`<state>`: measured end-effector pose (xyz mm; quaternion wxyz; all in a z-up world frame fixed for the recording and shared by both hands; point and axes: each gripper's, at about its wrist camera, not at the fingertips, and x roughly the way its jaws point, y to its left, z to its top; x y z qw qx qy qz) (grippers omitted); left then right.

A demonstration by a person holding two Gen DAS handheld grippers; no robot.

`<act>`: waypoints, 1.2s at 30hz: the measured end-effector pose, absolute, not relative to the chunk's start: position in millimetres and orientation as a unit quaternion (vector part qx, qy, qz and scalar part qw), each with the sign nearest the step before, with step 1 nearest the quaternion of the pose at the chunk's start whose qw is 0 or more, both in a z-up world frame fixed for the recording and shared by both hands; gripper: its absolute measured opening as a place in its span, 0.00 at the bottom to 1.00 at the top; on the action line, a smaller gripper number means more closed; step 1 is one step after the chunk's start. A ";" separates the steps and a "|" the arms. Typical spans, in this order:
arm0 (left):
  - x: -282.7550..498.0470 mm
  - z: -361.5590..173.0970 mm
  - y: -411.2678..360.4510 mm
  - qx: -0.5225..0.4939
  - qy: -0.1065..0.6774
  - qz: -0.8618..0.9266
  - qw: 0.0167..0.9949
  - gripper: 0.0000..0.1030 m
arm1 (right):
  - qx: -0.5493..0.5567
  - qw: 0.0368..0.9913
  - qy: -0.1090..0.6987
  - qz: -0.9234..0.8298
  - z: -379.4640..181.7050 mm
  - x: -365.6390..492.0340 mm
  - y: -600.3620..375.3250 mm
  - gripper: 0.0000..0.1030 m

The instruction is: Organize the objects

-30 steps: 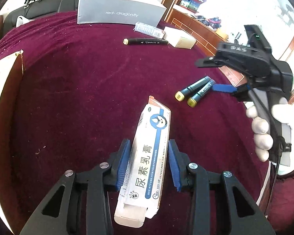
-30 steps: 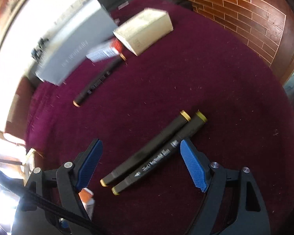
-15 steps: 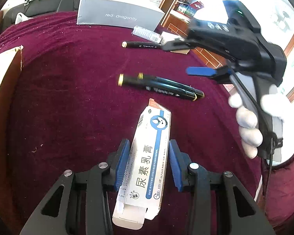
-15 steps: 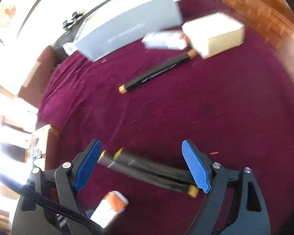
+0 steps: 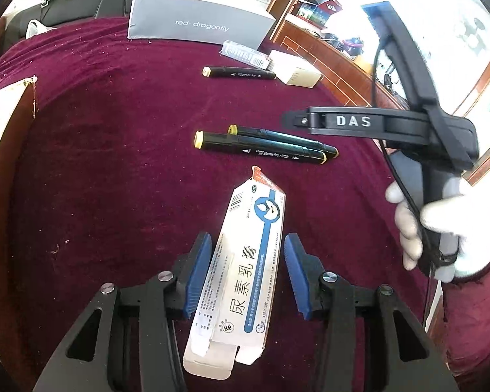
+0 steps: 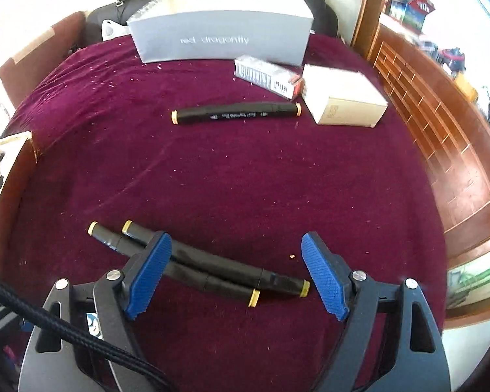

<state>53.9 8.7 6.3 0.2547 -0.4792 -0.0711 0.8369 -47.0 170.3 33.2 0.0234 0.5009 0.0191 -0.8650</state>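
Left wrist view: the left gripper point(image 5: 245, 271), jaws just opening, straddles the ointment carton point(image 5: 245, 274) with gaps at both pads; two markers point(image 5: 264, 147) lie ahead. Right wrist view: the right gripper point(image 6: 235, 277) gapes wide, empty, over those markers point(image 6: 212, 268).

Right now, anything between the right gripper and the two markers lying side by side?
Nothing visible. The right gripper hangs open right over the two markers; its jaws straddle their near ends, with only bare maroon cloth around. The third marker and the ointment box lie clear of them.
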 end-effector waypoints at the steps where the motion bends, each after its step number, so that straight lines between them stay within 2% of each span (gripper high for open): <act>1: 54.6 6.4 8.9 -0.479 -0.070 0.837 0.254 0.39 | 0.513 0.032 0.019 -0.858 28.8 -49.3 171.2 0.80; 11: 57.6 7.8 15.8 -0.475 -0.054 0.843 0.247 0.44 | 0.540 0.062 0.022 -0.839 22.5 -59.2 175.5 0.80; 16: 56.3 9.4 21.7 -0.481 -0.042 0.841 0.244 0.48 | 0.554 0.073 0.102 -0.823 14.2 -54.9 153.7 0.81; 20: 57.6 9.8 33.2 -0.482 -0.019 0.844 0.235 0.55 | 0.548 0.024 0.073 -0.833 18.3 -56.9 169.4 0.76; 21: 60.4 9.8 35.4 -0.479 -0.009 0.847 0.233 0.56 | 0.551 0.030 0.048 -0.833 17.6 -57.4 176.0 0.72; 23: 68.1 8.7 43.2 -0.468 0.029 0.853 0.229 0.56 | 0.547 0.038 0.021 -0.836 18.8 -54.2 184.0 0.70; 24: 71.9 8.2 47.5 -0.464 0.051 0.855 0.227 0.54 | 0.544 0.040 0.019 -0.838 20.1 -51.9 186.2 0.70; 27: 80.9 10.5 47.6 -0.462 0.070 0.851 0.239 0.23 | 0.536 0.042 0.013 -0.843 23.8 -46.2 187.7 0.70; 31: 84.0 15.0 25.7 -0.472 0.034 0.845 0.251 0.17 | 0.499 0.042 0.000 -0.866 45.7 -28.7 188.8 0.70; 36: 91.7 19.7 -2.6 -0.479 -0.015 0.843 0.246 0.17 | 0.505 0.147 -0.001 -0.851 53.8 -6.1 156.1 0.70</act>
